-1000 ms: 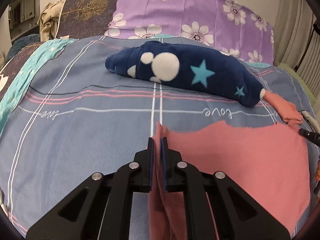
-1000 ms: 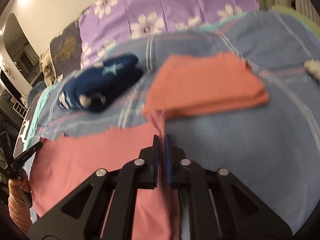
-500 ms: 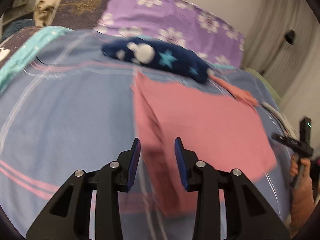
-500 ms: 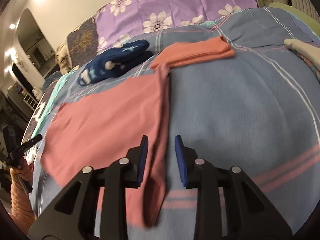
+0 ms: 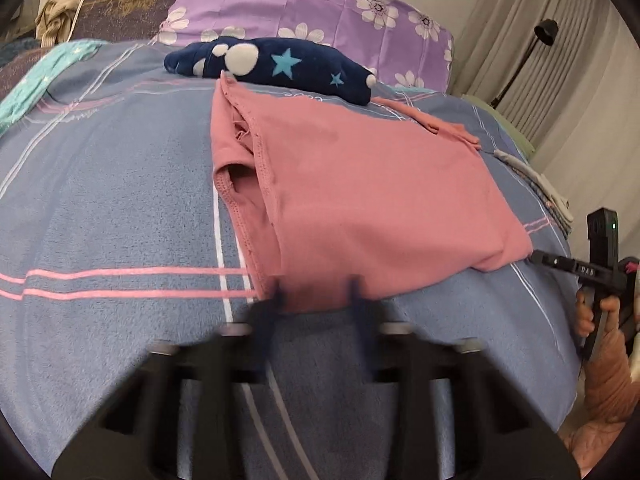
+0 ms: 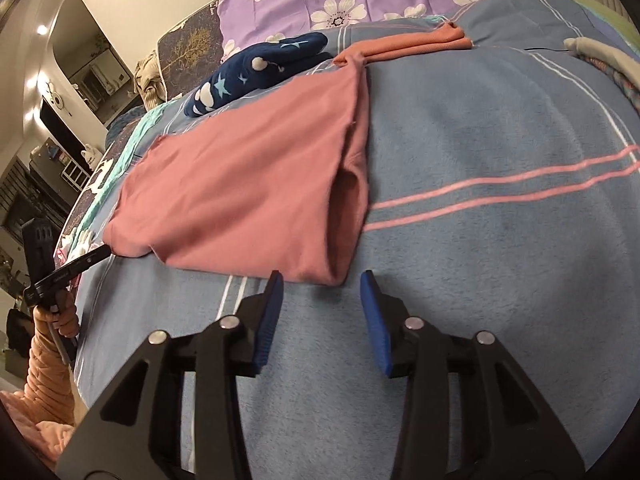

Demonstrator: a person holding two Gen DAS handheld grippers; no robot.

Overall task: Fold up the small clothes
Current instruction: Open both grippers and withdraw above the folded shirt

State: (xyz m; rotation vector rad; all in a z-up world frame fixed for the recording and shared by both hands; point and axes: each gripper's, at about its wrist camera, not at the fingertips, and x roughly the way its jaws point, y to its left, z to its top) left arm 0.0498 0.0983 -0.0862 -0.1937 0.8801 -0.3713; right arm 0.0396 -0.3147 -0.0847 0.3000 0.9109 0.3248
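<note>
One pink garment (image 5: 372,200) lies folded flat on the bed (image 5: 100,200), just beyond both sets of jaws. The left gripper (image 5: 316,296) is blurred, its jaws apart at the near hem, having just been closing. The right gripper (image 6: 322,284) stands released, just opening, nothing between. Beyond lie one navy starred garment (image 5: 280,66) and one folded orange garment (image 6: 416,46).

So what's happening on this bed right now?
A person with two handheld grippers is folding a pink garment on the blue bedspread. It lies folded over. The right gripper has just been opening, nothing between its jaws; the left gripper is blurred, its jaws apart at the garment's near edge.
</note>
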